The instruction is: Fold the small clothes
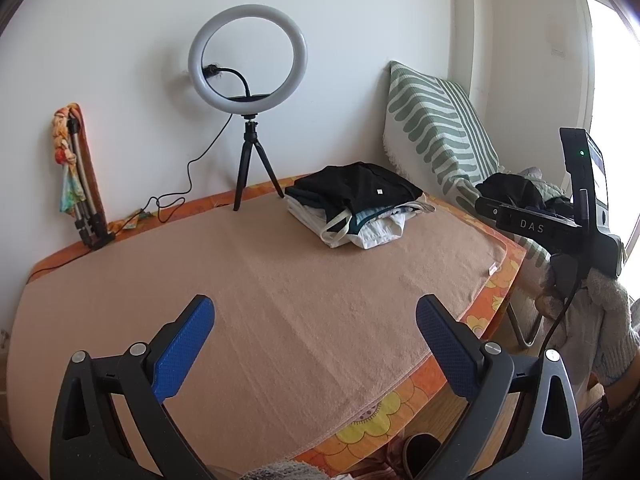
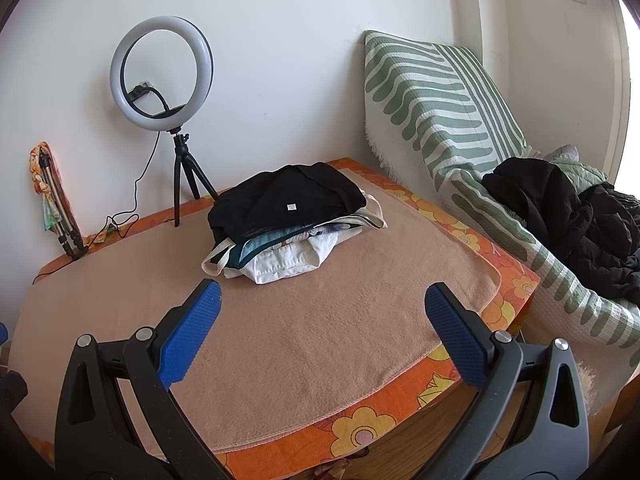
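Note:
A stack of folded small clothes (image 1: pixel 356 208) lies at the far right of the table, a black garment (image 2: pixel 286 200) on top and white and teal pieces under it. The table carries a tan towel (image 1: pixel 280 300) over an orange flowered cloth (image 2: pixel 480 236). My left gripper (image 1: pixel 315 312) is open and empty above the towel's near part. My right gripper (image 2: pixel 322 300) is open and empty, just in front of the stack (image 2: pixel 288 224). The right gripper's body (image 1: pixel 560 224) shows at the right edge of the left wrist view, held by a gloved hand.
A ring light on a black tripod (image 1: pixel 248 80) stands at the table's back with its cable trailing left. A folded tripod with a colourful scarf (image 1: pixel 76 176) leans on the wall at left. A green striped chair (image 2: pixel 460 120) at right holds dark unfolded clothes (image 2: pixel 568 216).

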The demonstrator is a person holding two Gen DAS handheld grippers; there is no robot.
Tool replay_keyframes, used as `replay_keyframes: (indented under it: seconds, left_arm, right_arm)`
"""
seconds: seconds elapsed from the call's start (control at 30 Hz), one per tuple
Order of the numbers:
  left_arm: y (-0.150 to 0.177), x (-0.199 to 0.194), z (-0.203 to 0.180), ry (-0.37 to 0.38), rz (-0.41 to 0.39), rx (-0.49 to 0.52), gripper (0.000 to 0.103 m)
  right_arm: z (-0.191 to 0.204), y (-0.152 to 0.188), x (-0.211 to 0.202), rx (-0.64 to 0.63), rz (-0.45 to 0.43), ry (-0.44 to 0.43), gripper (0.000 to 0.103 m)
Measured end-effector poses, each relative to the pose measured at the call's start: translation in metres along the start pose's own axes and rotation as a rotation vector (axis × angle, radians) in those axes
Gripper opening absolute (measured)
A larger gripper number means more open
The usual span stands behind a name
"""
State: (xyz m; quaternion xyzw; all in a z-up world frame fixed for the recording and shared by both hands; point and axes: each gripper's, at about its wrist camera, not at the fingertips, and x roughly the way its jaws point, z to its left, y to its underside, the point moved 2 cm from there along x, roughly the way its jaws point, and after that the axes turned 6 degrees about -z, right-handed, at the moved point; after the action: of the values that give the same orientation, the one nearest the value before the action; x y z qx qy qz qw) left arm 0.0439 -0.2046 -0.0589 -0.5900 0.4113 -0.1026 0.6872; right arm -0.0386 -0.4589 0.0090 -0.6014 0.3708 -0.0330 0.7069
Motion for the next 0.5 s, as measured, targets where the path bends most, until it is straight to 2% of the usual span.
replay_keyframes:
  seconds: [0.5]
  left_arm:
    - [-0.0024, -0.0006, -0.0009, -0.004, -0.008, -0.005, 0.101]
  right_arm:
    - [0.0006, 0.0026, -0.0003, -0.004, 0.003, 0.007, 0.103]
